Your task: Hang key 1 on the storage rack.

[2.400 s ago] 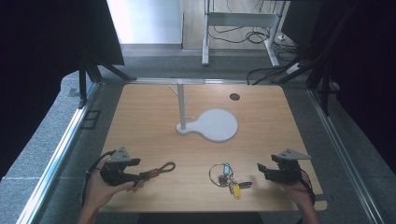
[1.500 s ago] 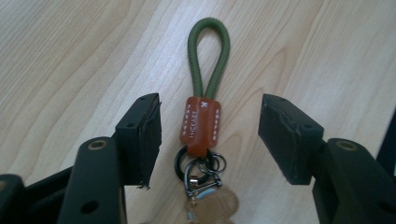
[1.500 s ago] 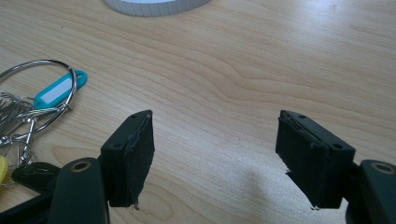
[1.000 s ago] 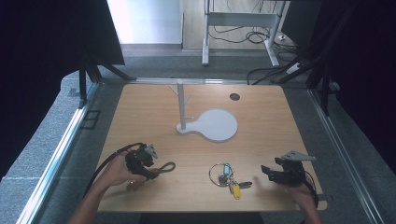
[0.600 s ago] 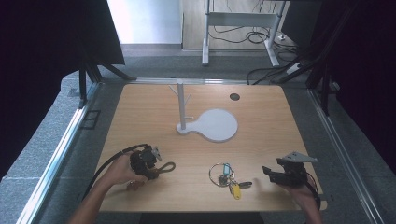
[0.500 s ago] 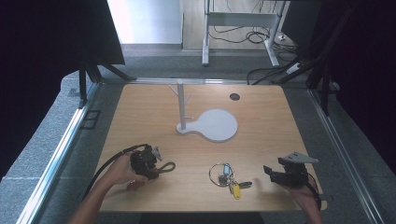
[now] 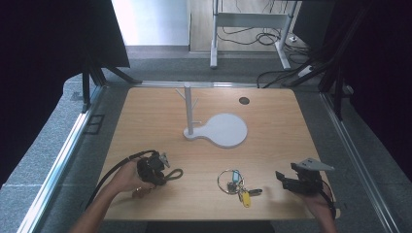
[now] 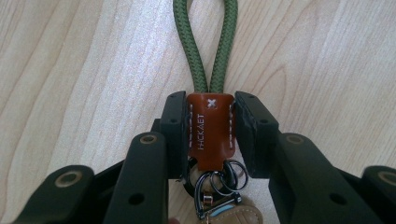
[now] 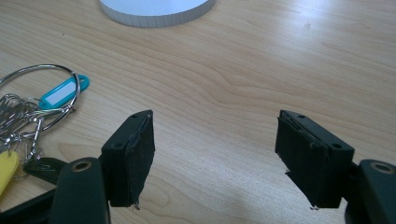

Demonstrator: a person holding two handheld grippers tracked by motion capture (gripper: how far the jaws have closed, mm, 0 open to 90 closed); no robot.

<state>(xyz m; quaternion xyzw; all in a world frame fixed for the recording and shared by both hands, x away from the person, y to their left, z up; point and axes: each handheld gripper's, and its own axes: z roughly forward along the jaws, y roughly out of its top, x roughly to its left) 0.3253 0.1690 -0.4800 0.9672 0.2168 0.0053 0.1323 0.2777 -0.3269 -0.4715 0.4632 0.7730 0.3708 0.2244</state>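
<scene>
Green rope keychain (image 8: 206, 51) lies on the tabletop (image 7: 272, 126) near its front-left corner. Its brown leather tab (image 8: 210, 130) sits squarely between the jaws of the left gripper (image 8: 210, 135), both pads touching the tab's sides: jaws pinching the tab. The rope loop runs straight out ahead of the jaws, flat on the wood. Below the tab, dark metal rings (image 8: 218, 181) and a tan piece hang toward the camera; the tan piece is cut off by the lower frame edge, identity unclear. Stamped lettering on the tab is visible but not reliably legible.

High view: left gripper (image 7: 154, 168) sits over the keychain's tab end, so the tab itself is hidden there; the rope loop (image 7: 174, 174) shows to its right. Left hand (image 7: 127, 177) wraps the gripper body.

Key bunch (image 7: 238, 183) lies mid-front of the tabletop, well apart from the keychain: large ring, teal tag (image 9: 63, 93), yellow tag (image 9: 7, 175). In the right gripper view it is cut off at the left edge.

Right gripper (image 9: 215, 156) jaws spread wide, bare wood between them, key bunch off to the side. In the high view it (image 7: 284, 179) sits at the front-right.

White stand (image 7: 214, 127) with peg post stands mid-tabletop, behind everything.
</scene>
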